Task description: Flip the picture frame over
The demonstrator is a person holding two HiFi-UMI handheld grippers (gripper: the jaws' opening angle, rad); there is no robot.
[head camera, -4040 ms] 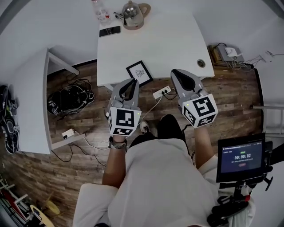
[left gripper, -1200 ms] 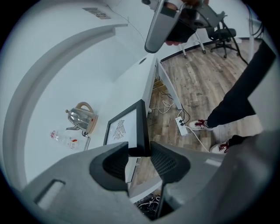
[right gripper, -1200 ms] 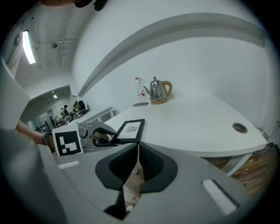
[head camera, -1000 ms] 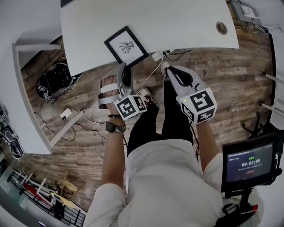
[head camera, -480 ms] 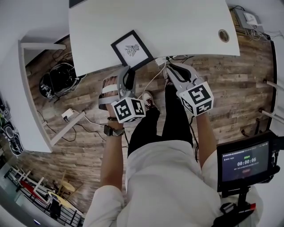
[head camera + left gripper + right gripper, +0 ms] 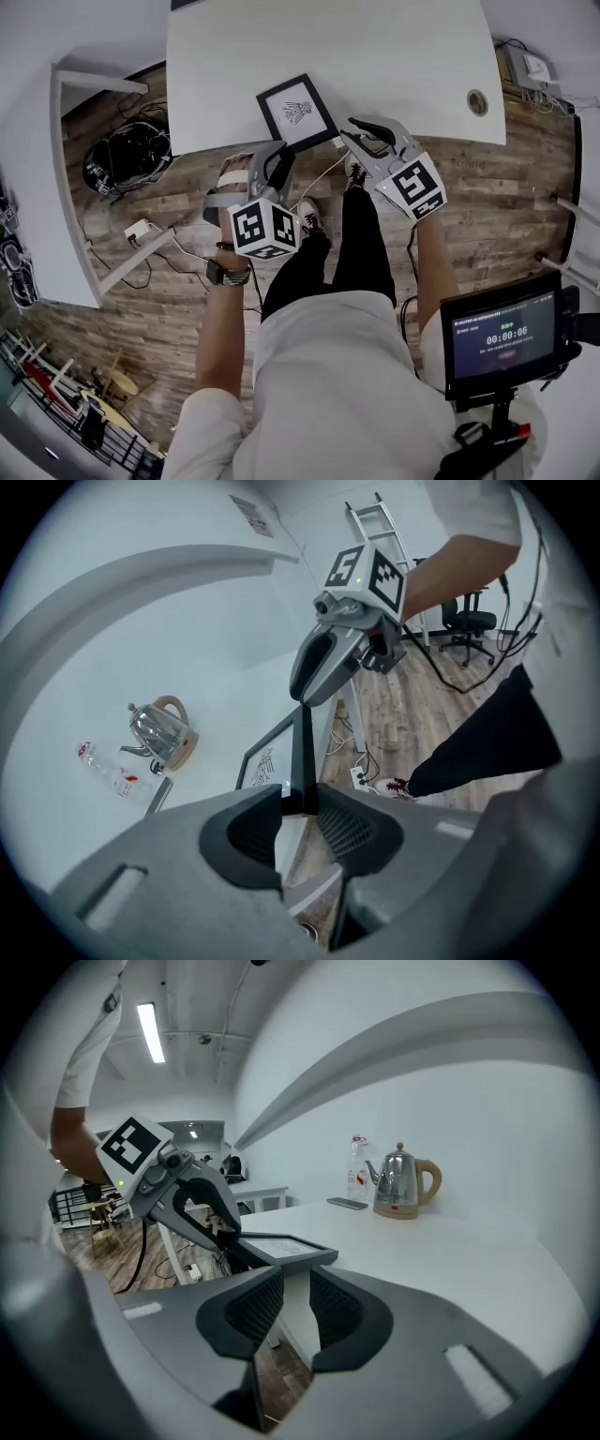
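The black picture frame [image 6: 298, 111] lies face up, its drawing showing, at the front edge of the white table [image 6: 394, 47]. My left gripper [image 6: 278, 156] reaches its near left corner from below. In the left gripper view the frame's dark edge [image 6: 302, 761] stands between the fingertips with a thin gap either side; the jaws have just been closing. My right gripper [image 6: 361, 132] hovers beside the frame's right corner. Its jaws have just been opening and hold nothing; the frame [image 6: 281, 1246] lies just ahead of them. The left gripper [image 6: 228, 1239] shows at its far corner.
A kettle [image 6: 403, 1185], a bottle [image 6: 103, 761] and a phone [image 6: 347, 1204] stand at the table's far side. A cable hole [image 6: 477, 101] is at the right. A white side table [image 6: 56, 187], a black bag [image 6: 127, 155] and floor cables are at left; a screen [image 6: 502, 337] at right.
Both grippers have come up from in front of the table to the frame's near corners. The right jaws have spread apart. The frame has not moved on the table.
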